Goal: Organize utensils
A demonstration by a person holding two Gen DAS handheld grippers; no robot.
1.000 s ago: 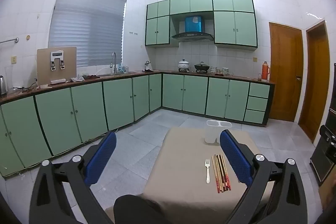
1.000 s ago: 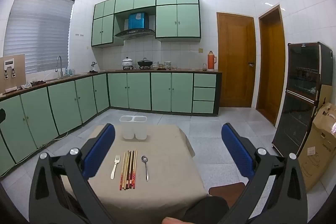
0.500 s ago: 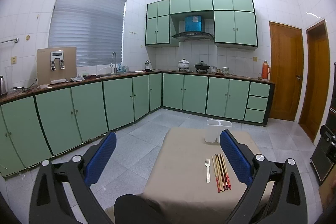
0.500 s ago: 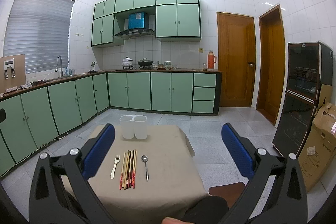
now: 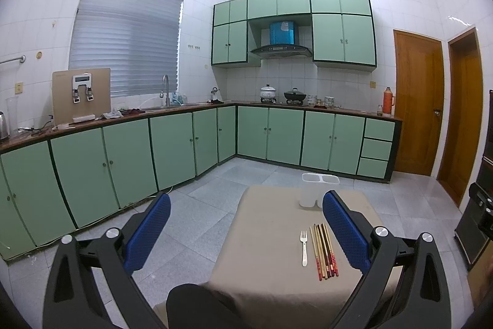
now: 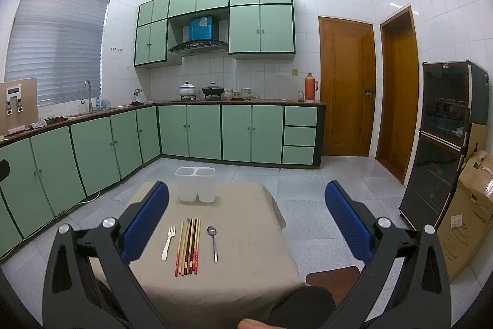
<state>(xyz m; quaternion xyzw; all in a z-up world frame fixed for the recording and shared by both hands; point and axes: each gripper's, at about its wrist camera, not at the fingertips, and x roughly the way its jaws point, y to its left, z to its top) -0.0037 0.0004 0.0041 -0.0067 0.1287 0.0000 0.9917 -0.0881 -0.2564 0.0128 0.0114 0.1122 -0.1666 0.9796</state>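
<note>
Wide-open left hand-held gripper (image 5: 246, 224) hangs above the table (image 5: 271, 224); fork (image 5: 304, 247) lies beside chopsticks (image 5: 324, 250).

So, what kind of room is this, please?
Most likely a home kitchen: green cabinets under a long counter, a range hood above pots on the stove, and a sink faucet by the window.

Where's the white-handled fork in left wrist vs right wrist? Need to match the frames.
Left wrist: the white-handled fork lies right of centre, low, just left of the bundle of red and brown chopsticks.
Right wrist: the fork lies left of centre, low, again just left of the chopsticks.
Shared landmark: the translucent white two-compartment utensil holder at the table's far edge.
</note>
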